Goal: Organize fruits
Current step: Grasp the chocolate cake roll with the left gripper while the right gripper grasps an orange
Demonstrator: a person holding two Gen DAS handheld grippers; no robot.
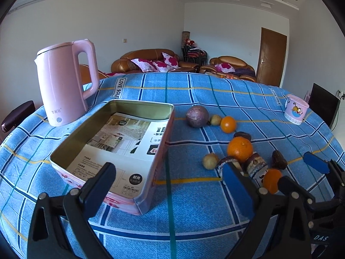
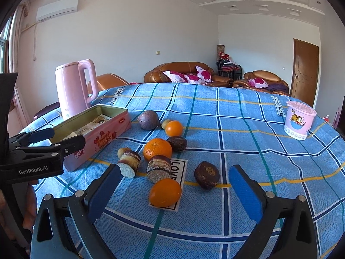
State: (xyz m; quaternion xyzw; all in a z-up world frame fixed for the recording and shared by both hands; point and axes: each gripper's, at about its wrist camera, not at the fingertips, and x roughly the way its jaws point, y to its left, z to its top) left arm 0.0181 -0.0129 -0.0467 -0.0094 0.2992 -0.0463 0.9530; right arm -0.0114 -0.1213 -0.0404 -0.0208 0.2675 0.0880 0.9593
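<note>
Fruits lie scattered on the blue checked desk point(image 2: 269, 142) right of the pink tin point(image 2: 101, 136), whose near corner the left hand-held gripper point(image 1: 170, 177) hides, jaws wide and empty. Open cloth stretches toward the far cup point(image 2: 299, 119). Nearest orange point(image 2: 165, 192) sits ahead of the right hand-held gripper point(image 2: 174, 177), spread wide, holding nothing.
</note>
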